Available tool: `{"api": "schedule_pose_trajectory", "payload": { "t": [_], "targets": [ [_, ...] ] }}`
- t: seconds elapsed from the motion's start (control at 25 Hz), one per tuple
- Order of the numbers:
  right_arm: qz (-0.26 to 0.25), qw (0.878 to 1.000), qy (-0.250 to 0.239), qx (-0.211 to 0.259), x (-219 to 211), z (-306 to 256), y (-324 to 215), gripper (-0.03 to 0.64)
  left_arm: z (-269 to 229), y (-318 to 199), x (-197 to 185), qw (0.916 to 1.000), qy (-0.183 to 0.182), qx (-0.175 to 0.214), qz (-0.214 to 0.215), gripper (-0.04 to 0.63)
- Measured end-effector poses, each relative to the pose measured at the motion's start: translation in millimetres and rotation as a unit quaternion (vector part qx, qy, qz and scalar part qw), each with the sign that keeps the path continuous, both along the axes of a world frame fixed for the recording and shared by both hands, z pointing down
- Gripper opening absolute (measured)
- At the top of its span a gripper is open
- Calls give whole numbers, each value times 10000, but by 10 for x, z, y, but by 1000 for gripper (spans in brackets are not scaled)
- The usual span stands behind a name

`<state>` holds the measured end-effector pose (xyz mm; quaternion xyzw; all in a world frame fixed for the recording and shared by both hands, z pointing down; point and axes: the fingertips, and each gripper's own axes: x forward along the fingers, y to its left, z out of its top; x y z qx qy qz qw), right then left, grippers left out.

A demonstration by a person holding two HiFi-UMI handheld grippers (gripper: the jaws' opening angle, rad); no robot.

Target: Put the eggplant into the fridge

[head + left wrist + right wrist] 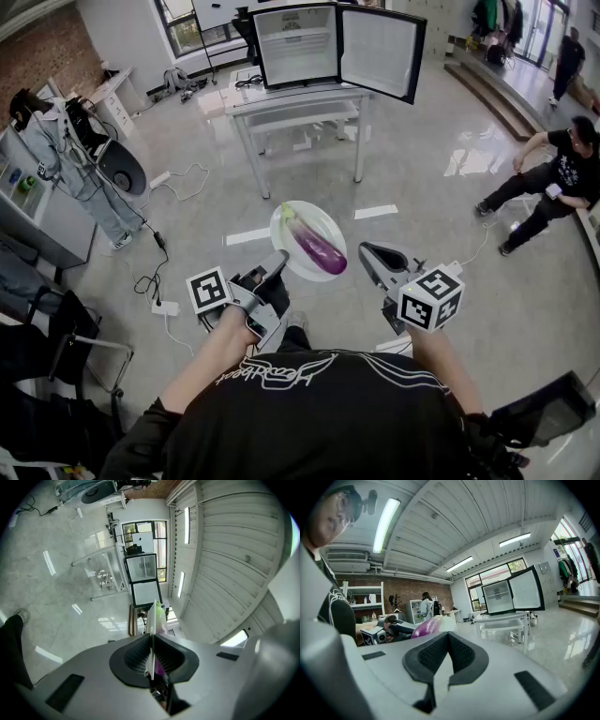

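**1 rim pinch carries everything**

2 grippers show, both closed. The left gripper [277, 262] is clenched on the near rim of the plate [283, 217], which stands edge-on between its jaws in the left gripper view. The right gripper [367, 253] has its jaws together on nothing and hangs just beside the plate's right edge. The eggplant [317, 246] lies loose on the plate, above the floor [422, 187] and well apart from the open fridge [295, 45] on the table [300, 101] ahead.

The likely trouble is tilt. The plate is held at 1 edge only, so a small wrist roll or a slip on the smooth rim could tip it, and the eggplant could slide or roll off. At the fridge, the plate's far rim could also knock the table or door.

In the head view the eggplant's long axis runs diagonally. Its green stem points up-left toward the fridge, and its blunt purple end points down-right, reaching the rim near the right gripper.
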<state>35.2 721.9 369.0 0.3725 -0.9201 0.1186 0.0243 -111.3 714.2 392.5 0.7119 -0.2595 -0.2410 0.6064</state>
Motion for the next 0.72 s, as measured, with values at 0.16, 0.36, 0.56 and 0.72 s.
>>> {"api": "schedule_pose_trajectory", "payload": {
  "t": [0.16, 0.36, 0.56, 0.72],
  "targets": [
    [27, 10000, 41, 23, 2, 7, 18, 6, -11, 8, 8, 10000, 42, 12, 16, 25],
    [77, 9999, 96, 33, 14, -17, 49, 6, -43, 40, 22, 10000, 37, 18, 62, 25],
    [84, 9999, 117, 47, 17, -28, 42, 6, -46, 40, 25, 10000, 49, -36, 64, 25],
    [181, 9996, 217, 100, 29, 11, 21, 8, -1, 33, 17, 9999, 59, -81, 58, 25]
  ]
}}
